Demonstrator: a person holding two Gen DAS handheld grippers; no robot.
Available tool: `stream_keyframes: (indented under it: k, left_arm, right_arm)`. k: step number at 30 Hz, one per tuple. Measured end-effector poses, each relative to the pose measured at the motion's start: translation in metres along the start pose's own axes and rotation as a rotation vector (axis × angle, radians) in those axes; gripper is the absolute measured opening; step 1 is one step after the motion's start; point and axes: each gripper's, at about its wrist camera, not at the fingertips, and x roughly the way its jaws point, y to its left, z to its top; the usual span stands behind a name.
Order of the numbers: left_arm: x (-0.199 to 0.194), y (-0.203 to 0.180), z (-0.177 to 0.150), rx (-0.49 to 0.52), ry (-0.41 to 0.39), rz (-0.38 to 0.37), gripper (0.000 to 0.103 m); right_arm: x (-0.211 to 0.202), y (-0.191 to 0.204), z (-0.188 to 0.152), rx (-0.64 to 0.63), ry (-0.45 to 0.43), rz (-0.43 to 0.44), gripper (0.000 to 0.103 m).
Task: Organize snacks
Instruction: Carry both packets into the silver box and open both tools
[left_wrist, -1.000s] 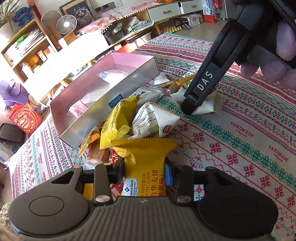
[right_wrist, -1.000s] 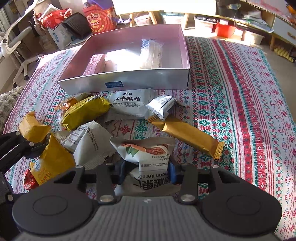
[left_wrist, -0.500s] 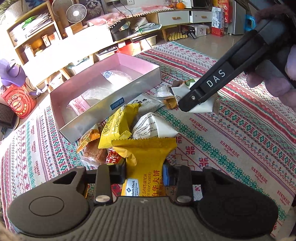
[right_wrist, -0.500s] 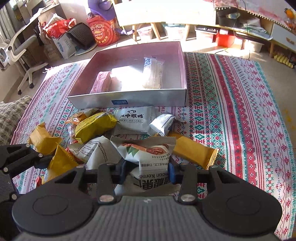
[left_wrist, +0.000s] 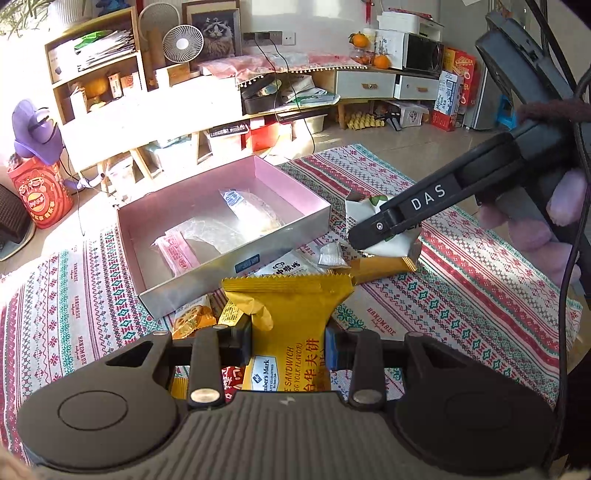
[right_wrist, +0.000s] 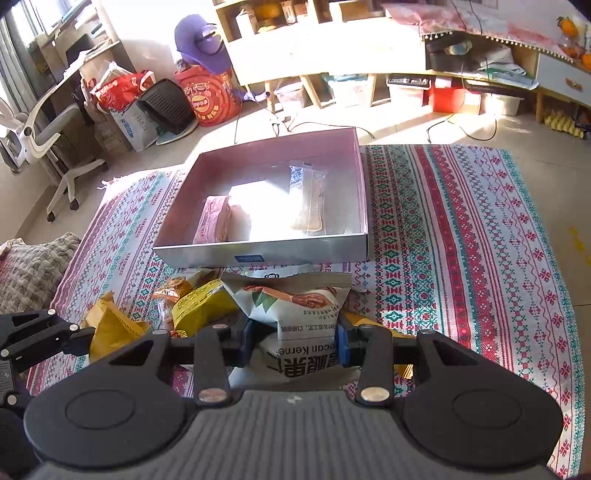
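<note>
A yellow "Member's Mark" packet (left_wrist: 291, 332) is clamped by the left gripper (left_wrist: 289, 347); a white "Pecan Kernel" pouch (right_wrist: 295, 314) is clamped by the right gripper (right_wrist: 294, 341). Both are held above the "HANDMADE"-printed cloth (left_wrist: 461, 295), near the pink box (right_wrist: 258, 251).

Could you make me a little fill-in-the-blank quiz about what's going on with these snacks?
1. The left tool grips a ____ packet.
2. The right tool grips a white ____ kernel pouch.
3. Two snacks lie inside the open ____.
4. The box sits on a patterned ____.

Missing words: yellow; pecan; box; cloth
</note>
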Motion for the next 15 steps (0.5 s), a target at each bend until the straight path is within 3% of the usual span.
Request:
stream_keyframes:
  k: [15]
  left_arm:
    - [0.028, 0.036, 0.049, -0.238, -0.088, 0.096, 0.042]
  right_arm:
    - [0.021, -0.010, 0.034, 0.103, -0.054, 0.007, 0.038]
